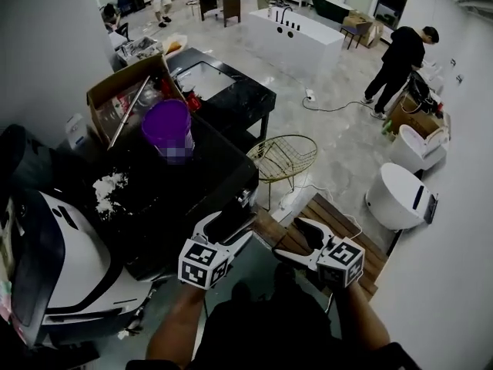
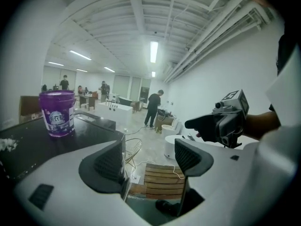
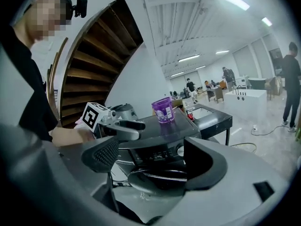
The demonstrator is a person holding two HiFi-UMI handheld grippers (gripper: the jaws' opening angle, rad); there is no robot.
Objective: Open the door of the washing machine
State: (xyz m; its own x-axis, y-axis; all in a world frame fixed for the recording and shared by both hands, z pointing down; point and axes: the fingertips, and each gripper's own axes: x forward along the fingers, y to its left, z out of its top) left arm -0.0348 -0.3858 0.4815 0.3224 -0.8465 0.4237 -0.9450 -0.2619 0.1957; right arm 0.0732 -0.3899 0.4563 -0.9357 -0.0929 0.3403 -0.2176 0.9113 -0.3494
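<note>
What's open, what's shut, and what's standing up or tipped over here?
left claw: open, empty
right claw: open, empty
washing machine door: looks shut
purple bucket: upright on the machine
cardboard box: flaps open

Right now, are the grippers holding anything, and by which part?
Nothing is held. The left gripper has its jaws apart with only air between them. The right gripper is open too, facing the dark front-loading washing machine without touching it.
</note>
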